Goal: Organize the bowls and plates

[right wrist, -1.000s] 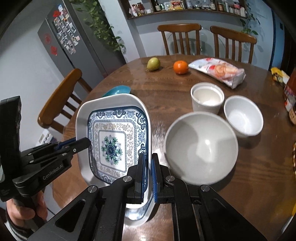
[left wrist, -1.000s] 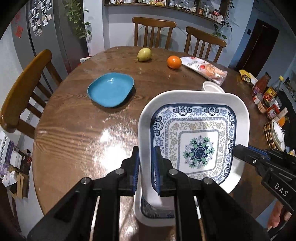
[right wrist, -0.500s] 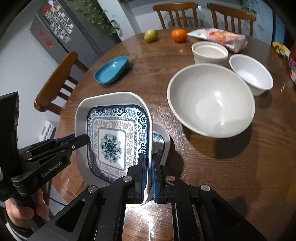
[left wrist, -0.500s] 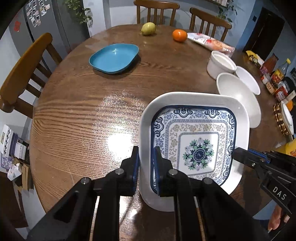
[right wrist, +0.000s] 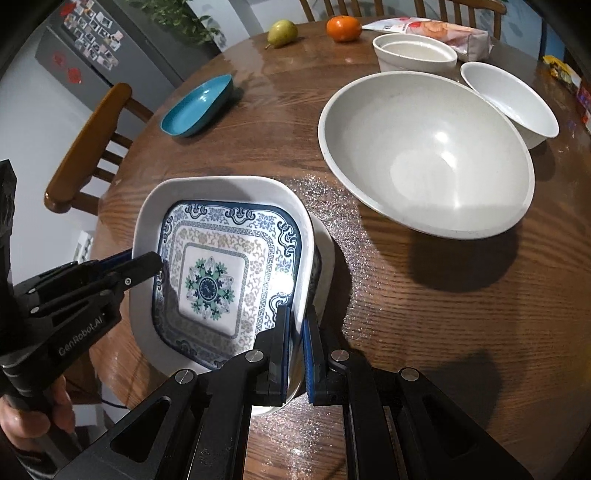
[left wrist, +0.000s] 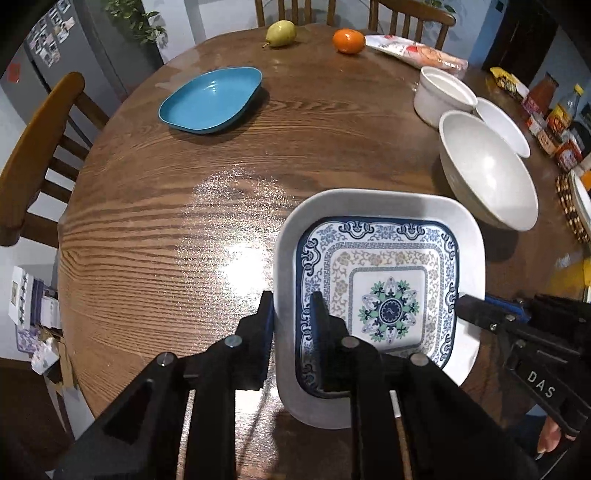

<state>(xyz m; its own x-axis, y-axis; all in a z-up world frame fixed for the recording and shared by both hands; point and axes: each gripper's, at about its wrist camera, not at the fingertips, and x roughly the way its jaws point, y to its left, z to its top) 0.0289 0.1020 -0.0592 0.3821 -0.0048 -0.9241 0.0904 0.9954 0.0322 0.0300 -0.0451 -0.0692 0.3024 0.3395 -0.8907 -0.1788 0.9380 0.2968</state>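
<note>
A square white plate with a blue floral pattern [left wrist: 384, 288] [right wrist: 221, 266] is held by both grippers. My left gripper [left wrist: 291, 314] is shut on its left rim. My right gripper [right wrist: 295, 332] is shut on its right rim. Right under it lies a second patterned plate [right wrist: 324, 258], mostly hidden, on the round wooden table [left wrist: 184, 206]. A blue dish [left wrist: 210, 99] [right wrist: 199, 107] sits at the far left. A large white bowl [left wrist: 487, 170] [right wrist: 424, 151], a smaller white bowl [left wrist: 502, 125] [right wrist: 513, 99] and a white ramekin [left wrist: 443, 96] [right wrist: 417, 55] stand at the right.
A pear [left wrist: 281, 33], an orange [left wrist: 348, 40] and a snack bag [left wrist: 413, 55] lie at the table's far side. Jars and packets [left wrist: 554, 122] crowd the right edge. Wooden chairs [left wrist: 40, 147] stand around the table. A fridge [right wrist: 96, 48] is at the back left.
The held plate has come down from a raised tilt towards the second patterned plate below it. Both grippers have stayed shut on its rims.
</note>
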